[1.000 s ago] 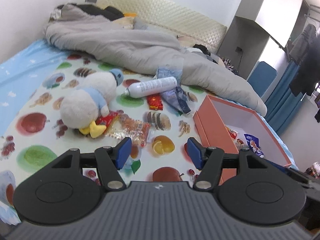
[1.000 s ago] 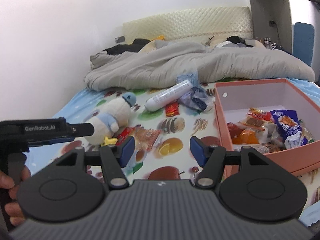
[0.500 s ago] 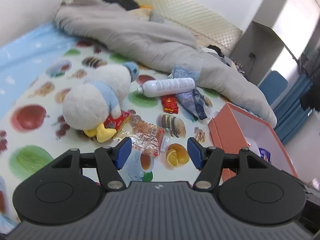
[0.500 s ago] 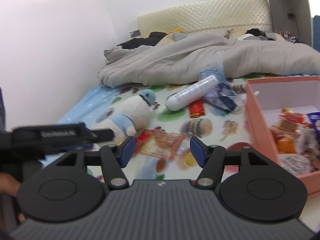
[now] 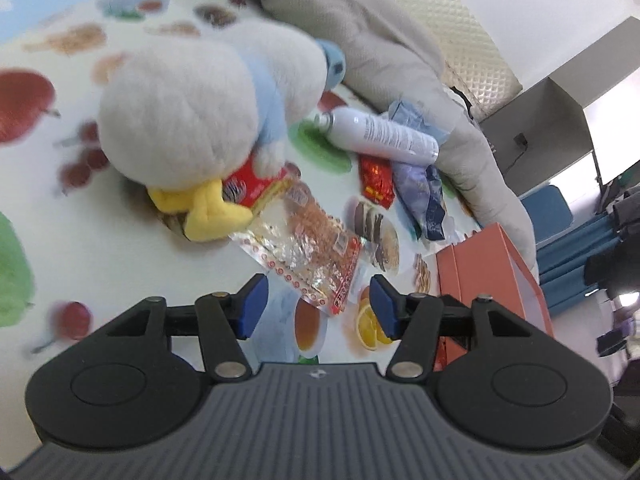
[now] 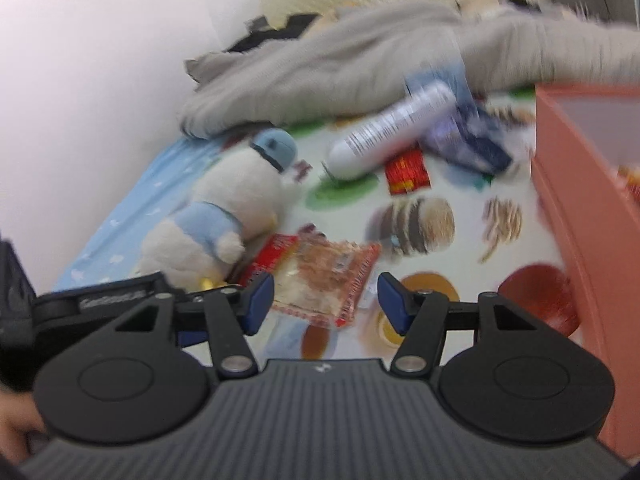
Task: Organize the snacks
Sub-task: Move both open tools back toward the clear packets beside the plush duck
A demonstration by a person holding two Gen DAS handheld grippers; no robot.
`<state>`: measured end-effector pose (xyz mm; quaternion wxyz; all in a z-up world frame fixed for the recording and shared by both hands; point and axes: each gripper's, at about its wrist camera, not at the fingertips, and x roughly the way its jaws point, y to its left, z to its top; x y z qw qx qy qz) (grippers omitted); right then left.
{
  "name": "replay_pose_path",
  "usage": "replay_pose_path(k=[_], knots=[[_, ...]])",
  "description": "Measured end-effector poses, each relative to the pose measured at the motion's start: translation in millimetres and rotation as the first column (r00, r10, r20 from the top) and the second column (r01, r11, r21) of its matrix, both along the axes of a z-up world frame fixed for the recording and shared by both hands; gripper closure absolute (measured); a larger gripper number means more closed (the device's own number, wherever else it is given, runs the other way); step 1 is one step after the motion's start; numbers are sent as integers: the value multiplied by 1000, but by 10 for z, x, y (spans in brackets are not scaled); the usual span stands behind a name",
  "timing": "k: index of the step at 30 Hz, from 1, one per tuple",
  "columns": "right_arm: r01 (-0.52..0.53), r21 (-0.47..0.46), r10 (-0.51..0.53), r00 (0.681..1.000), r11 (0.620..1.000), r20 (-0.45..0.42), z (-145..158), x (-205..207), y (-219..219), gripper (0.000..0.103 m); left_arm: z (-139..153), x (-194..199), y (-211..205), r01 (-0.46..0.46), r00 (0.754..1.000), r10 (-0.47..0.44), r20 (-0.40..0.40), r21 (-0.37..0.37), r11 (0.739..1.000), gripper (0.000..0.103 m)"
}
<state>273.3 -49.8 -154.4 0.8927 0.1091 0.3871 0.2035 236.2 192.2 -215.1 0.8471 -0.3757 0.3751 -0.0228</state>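
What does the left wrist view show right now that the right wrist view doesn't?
Only the left wrist view: the yellow feet of the plush duck, and a blue chair beyond the bed.

Only the right wrist view: the left gripper's body from outside, the white wall, and the person's hand.

Both: the clear snack bag just ahead of open jaws, the red packet, the white spray can, the grey duvet and the orange box.

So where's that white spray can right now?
The white spray can lies on its side on the bed sheet, between the plush duck and the grey duvet, just above a small red snack packet.
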Motion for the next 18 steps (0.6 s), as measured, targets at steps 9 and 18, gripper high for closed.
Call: replay_pose_path(k=[9,18], knots=[[25,115,-6,987,993,-162,-570,615,-54,43,-437,241,-163,70,996,-72,-51,-37,997,65],[12,126,5,991,992,-136,-704,1014,56,45,-524,262,-170,91,995,-92,-44,-13,996,76]])
